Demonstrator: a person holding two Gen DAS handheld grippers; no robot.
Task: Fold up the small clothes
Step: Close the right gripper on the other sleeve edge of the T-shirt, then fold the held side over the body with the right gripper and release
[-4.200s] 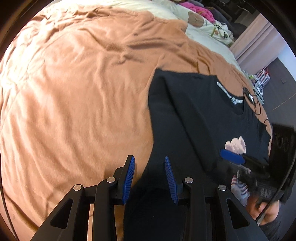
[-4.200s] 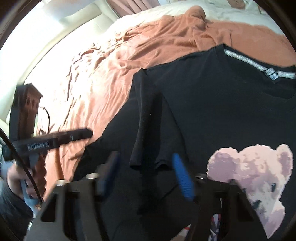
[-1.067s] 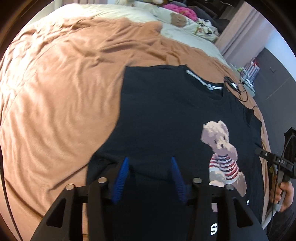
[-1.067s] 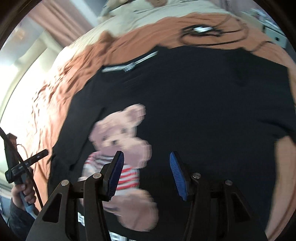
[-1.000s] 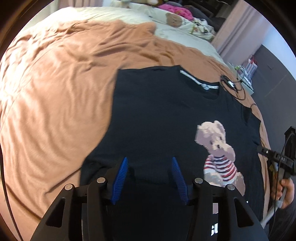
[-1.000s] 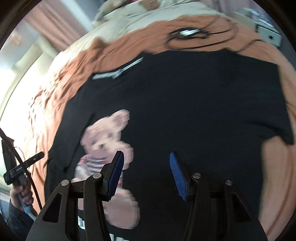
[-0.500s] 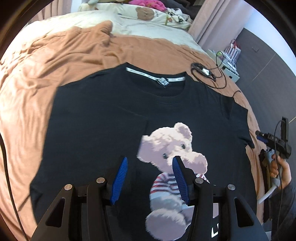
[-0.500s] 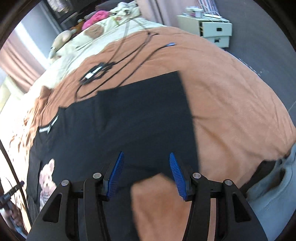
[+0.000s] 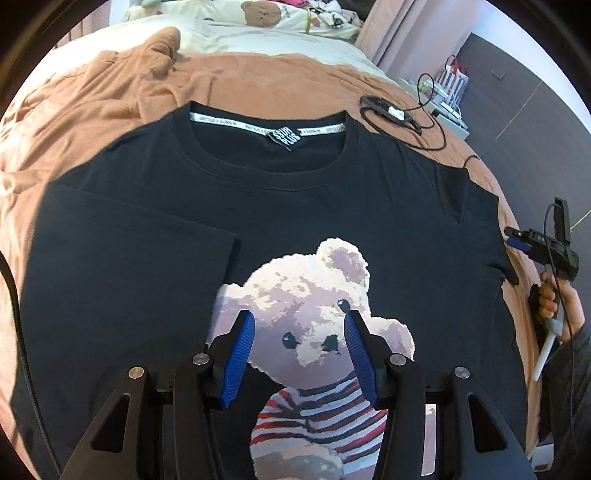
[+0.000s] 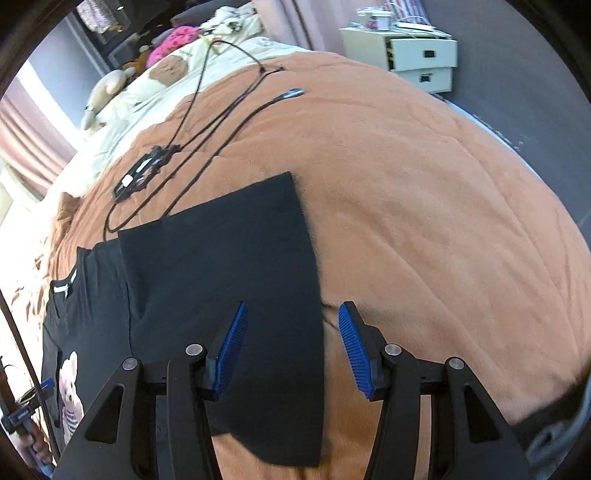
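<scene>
A black T-shirt [image 9: 332, 206] with a teddy bear print [image 9: 314, 314] lies flat, face up, on the brown blanket [image 9: 110, 85]; its left sleeve is folded in over the body. My left gripper [image 9: 297, 332] is open and empty, hovering over the bear's face. In the right wrist view the shirt's right sleeve [image 10: 236, 258] lies spread on the blanket [image 10: 424, 221]. My right gripper [image 10: 291, 325] is open and empty, its jaws straddling the sleeve's outer edge. The right gripper also shows in the left wrist view [image 9: 517, 242].
Black cables with a small device [image 10: 144, 173] lie on the blanket beyond the sleeve. Cream bedding with stuffed toys [image 9: 258, 14] is at the bed's head. A white drawer unit [image 10: 417, 59] stands beside the bed on a grey floor.
The left sleeve got folded in. My left gripper swung right from the shirt's left side over the bear print. My right gripper swung right from the bear print to the right sleeve's edge.
</scene>
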